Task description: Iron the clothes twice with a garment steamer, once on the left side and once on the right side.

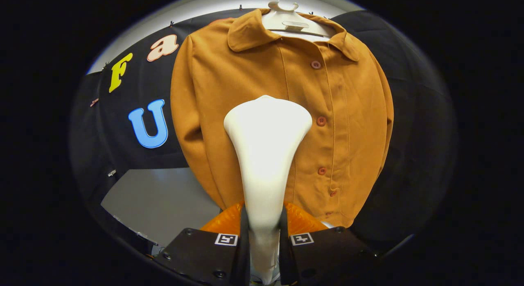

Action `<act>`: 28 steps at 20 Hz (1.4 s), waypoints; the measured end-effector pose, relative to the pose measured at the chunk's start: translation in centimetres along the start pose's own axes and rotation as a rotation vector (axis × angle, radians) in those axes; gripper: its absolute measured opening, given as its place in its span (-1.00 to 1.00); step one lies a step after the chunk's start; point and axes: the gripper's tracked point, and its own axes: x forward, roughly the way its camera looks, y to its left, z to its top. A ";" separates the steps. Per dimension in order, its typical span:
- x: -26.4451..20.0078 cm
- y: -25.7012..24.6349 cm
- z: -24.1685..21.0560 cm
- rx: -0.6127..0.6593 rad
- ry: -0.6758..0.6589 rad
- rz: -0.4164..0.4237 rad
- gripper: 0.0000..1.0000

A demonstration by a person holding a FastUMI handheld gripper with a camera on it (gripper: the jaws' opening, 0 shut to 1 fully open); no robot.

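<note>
Mustard button-front jacket [245,93], hung on a pale hanger [292,23] against the black booth wall. White garment steamer [266,150], head raised before the jacket's front; gripper [264,237] fingers closed on its narrow handle.

A recording booth — black cloth wall [135,155] behind a jacket [245,73] on a hanger [286,19].

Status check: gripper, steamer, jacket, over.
Gripper shut on steamer. Steamer head up against jacket front, beside the buttons. Jacket on hanger. Nothing in the way.
</note>
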 end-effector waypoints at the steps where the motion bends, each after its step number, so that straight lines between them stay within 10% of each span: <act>1: 0.2 -0.1 -0.8 -0.006 0.019 -0.003 -0.37; 28: 1.9 -3.4 -19.7 0.046 0.479 -0.069 -0.36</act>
